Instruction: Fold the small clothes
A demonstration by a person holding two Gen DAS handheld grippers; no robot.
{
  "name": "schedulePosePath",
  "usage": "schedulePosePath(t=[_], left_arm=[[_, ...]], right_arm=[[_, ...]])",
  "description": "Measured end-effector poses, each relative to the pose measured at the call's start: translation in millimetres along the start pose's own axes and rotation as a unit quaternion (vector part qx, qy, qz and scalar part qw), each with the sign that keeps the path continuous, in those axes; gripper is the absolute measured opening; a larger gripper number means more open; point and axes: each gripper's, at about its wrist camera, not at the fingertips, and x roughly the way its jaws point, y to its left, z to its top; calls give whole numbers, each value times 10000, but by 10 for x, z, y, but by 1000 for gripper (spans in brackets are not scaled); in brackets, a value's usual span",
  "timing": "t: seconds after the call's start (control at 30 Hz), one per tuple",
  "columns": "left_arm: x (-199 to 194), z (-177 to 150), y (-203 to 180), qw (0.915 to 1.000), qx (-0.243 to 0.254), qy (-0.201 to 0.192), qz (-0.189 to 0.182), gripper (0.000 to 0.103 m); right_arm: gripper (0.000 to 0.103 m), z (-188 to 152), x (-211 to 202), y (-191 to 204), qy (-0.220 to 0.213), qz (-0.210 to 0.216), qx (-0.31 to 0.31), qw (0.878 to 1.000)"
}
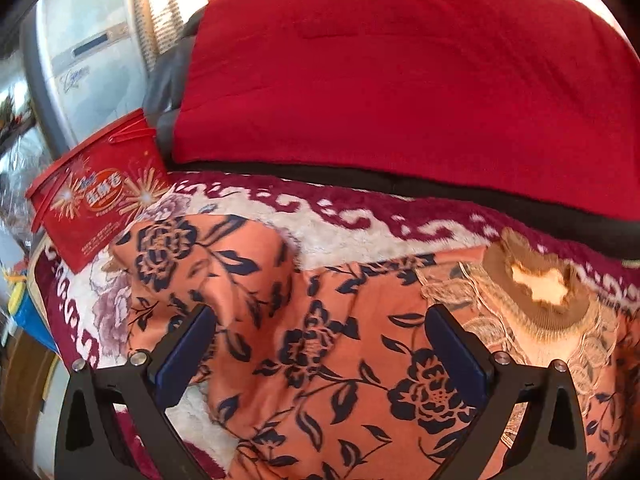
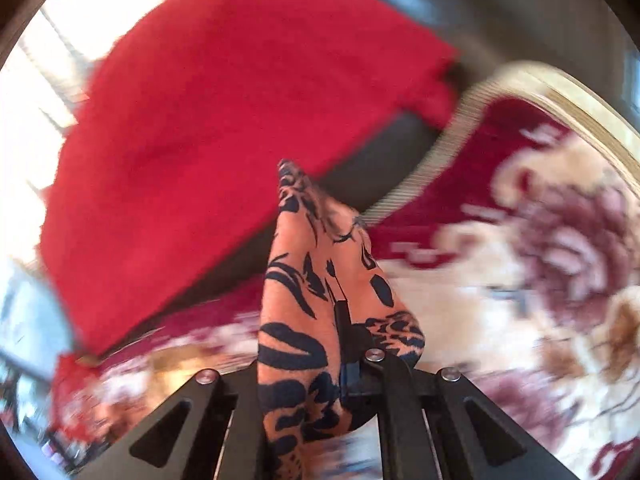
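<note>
An orange garment with dark blue flowers (image 1: 320, 336) lies spread on a red and cream floral blanket (image 1: 352, 224). Its tan knit collar with lace trim (image 1: 540, 300) is at the right. My left gripper (image 1: 320, 332) is open just above the garment, its blue-padded fingers (image 1: 188, 352) wide apart with nothing between them. My right gripper (image 2: 340, 320) is shut on a fold of the same orange garment (image 2: 308, 280) and holds it lifted above the blanket (image 2: 520, 272). The right wrist view is motion-blurred.
A large red cloth (image 1: 400, 80) covers a dark cushion behind the blanket and also shows in the right wrist view (image 2: 220, 100). A red printed box (image 1: 96, 196) stands at the left edge. A grey-white appliance (image 1: 88, 48) is behind it.
</note>
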Motion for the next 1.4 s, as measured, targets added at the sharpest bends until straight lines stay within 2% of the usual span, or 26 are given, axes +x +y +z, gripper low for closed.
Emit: schedulePosePath(t=[0.13,0.23,0.27,0.33,0.37,0.47,0.57,0.6,0.67,0.77,0.87,0.97,1.03,1.1,1.17,1.33,1.4], left_arm=[[-29,75,367,9991,-426,-50,70,103],[-1,110,699,9967,-764,-63,267,103],[14,112,793,9958,-848,-62,338,103],[65,117,1008,9930,-1061,-33,510,103],[91,123,1088,9918,-1160,-4,538,103],[154,112,1316,9872,-1522,104,465,103],[201,113,1395,9861,-1631,189,259,103],[212,114,1394,9864,-1625,210,145,103],[227,116,1366,9868,-1605,229,-17,103],[215,109,1272,9886,-1482,242,-147,103],[217,93,1163,9906,-1320,275,-248,103],[221,66,1030,9908,-1165,396,-563,103],[249,50,957,9887,-1118,554,-830,103],[274,29,911,9860,-1063,762,-1033,103],[253,5,890,9830,-1021,872,-1251,103],[90,-65,915,9794,-1010,942,-1476,103],[7,-104,902,9793,-977,941,-1501,103]], right_arm=[[7,-281,-16,930,184,946,-540,9939],[7,-664,132,1549,420,1363,-943,9853],[11,-814,252,1744,551,1469,-1067,9818],[11,-1181,513,2132,820,1561,-1342,9751],[11,-1323,652,2193,943,1599,-1426,9722],[18,-1873,1103,2417,1698,1554,-1691,9584],[18,-2300,1456,2471,2385,1116,-2316,9365],[18,-2371,1441,2466,2344,1116,-2560,9312],[18,-2373,1292,2437,2175,1280,-2744,9279],[18,-2391,1084,2351,2314,1470,-2969,9147],[18,-2412,870,2220,2273,1662,-3335,8997],[18,-2346,769,2127,2127,1782,-3225,9050],[18,-2304,825,2058,2075,1839,-2988,9131],[18,-2311,895,2087,2138,1928,-2836,9147],[18,-2309,854,2077,2234,2069,-2812,9100],[18,-2342,745,2113,2377,2145,-3483,8810],[18,-2351,692,2067,2369,2221,-3449,8807]])
